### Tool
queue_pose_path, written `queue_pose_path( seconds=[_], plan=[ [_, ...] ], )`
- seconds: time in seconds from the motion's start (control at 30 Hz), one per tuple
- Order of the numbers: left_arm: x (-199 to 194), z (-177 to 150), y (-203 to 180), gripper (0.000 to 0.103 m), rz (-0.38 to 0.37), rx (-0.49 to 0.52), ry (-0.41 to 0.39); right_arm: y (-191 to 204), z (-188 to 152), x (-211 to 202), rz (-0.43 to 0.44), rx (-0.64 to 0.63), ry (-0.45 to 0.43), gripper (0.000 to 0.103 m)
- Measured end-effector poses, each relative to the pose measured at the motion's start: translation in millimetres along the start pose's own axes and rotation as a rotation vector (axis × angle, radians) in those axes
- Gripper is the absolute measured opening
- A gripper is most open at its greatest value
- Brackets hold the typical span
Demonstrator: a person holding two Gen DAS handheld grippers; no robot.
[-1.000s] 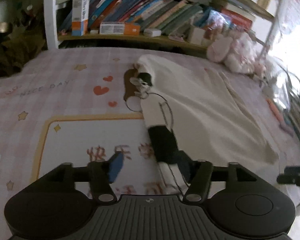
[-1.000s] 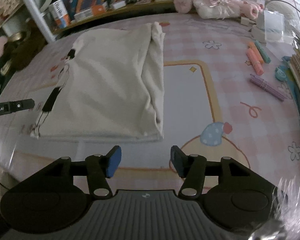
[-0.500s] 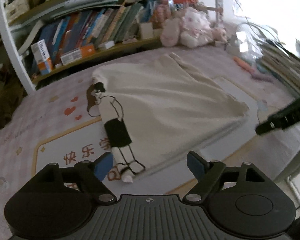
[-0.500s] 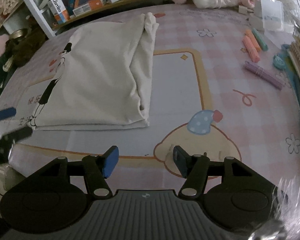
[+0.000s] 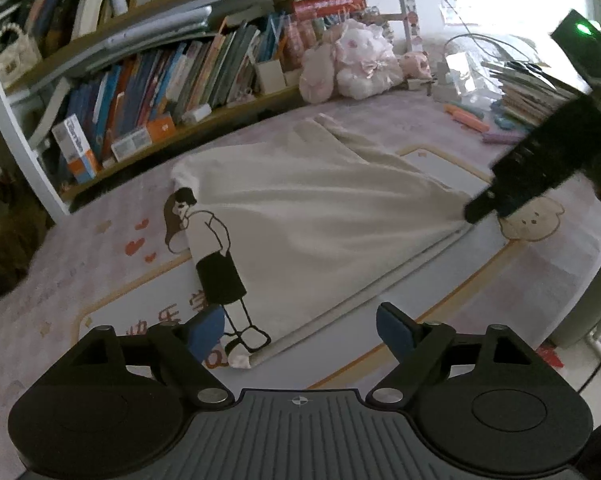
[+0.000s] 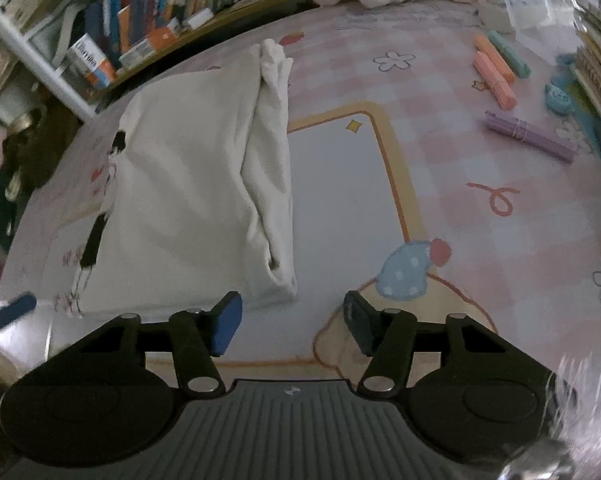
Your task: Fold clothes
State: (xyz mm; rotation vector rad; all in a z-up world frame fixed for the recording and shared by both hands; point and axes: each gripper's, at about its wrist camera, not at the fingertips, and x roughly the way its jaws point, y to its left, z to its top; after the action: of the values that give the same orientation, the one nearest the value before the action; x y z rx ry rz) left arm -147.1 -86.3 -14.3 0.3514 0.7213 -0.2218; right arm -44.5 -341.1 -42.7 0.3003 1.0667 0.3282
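Shirt (image 5: 320,224), cream, folded, cartoon figure print (image 5: 214,256) along its left fold; flat on pink checked mat (image 6: 440,152), near the mat's front edge, left of centre. Left gripper (image 5: 300,330): fingers spread wide, empty, over the shirt's near left corner, not touching. Right gripper (image 6: 292,322): fingers spread, empty, just off the shirt's near right corner, over the mat's front edge. Markers (image 6: 496,76), orange, green, purple: toward the mat's right edge. Bookshelf (image 5: 172,80) and plush toy (image 5: 356,64): beyond the far edge.
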Motion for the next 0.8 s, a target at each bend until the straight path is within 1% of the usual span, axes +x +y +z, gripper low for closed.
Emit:
queue_pose_path(
  seconds=[0.03,0.07,0.13,0.2,0.27,0.3,0.4,0.47,0.6,0.7,0.8],
  plan=[
    [-0.5,-0.5,-1.5,0.087,0.004,0.008,-0.004,1.0,3.1,2.3,0.003,0.008,0.002,0.05],
    [-1.0,-1.1,-3.0,0.087,0.008,0.017,-0.009,2.8,6.2,4.4,0.005,0.011,0.004,0.047],
    [-1.7,-1.8,-6.1,0.088,0.016,0.032,-0.018,6.6,11.6,9.2,0.017,0.019,0.009,0.044],
    [-0.8,-1.6,-9.3,0.09,0.023,0.04,-0.033,7.1,15.4,13.9,0.039,0.041,0.018,0.035],
    [0.0,-1.4,-12.5,0.091,0.031,0.049,-0.048,5.9,19.2,17.4,0.055,0.075,0.023,0.029],
    [0.4,-1.2,-14.1,0.091,0.035,0.053,-0.055,5.0,20.9,19.0,0.059,0.086,0.028,0.021],
    [1.9,0.2,-20.3,0.095,0.044,0.079,-0.083,-0.5,25.3,19.9,0.086,0.123,0.043,0.012],
    [3.5,1.8,-25.3,0.096,0.049,0.107,-0.105,-4.1,28.4,12.7,0.132,0.173,0.03,0.011],
    [12.2,4.9,-36.8,0.097,0.057,0.18,-0.131,-1.5,40.0,-14.6,0.256,0.24,-0.047,0.01],
    [22.8,7.6,-52.7,0.097,0.089,0.274,-0.151,9.4,51.3,-29.1,0.296,0.233,-0.081,0.01],
    [39.8,8.5,-66.1,0.097,0.141,0.361,-0.152,20.2,57.3,-36.0,0.313,0.219,-0.092,0.01]
  ],
)
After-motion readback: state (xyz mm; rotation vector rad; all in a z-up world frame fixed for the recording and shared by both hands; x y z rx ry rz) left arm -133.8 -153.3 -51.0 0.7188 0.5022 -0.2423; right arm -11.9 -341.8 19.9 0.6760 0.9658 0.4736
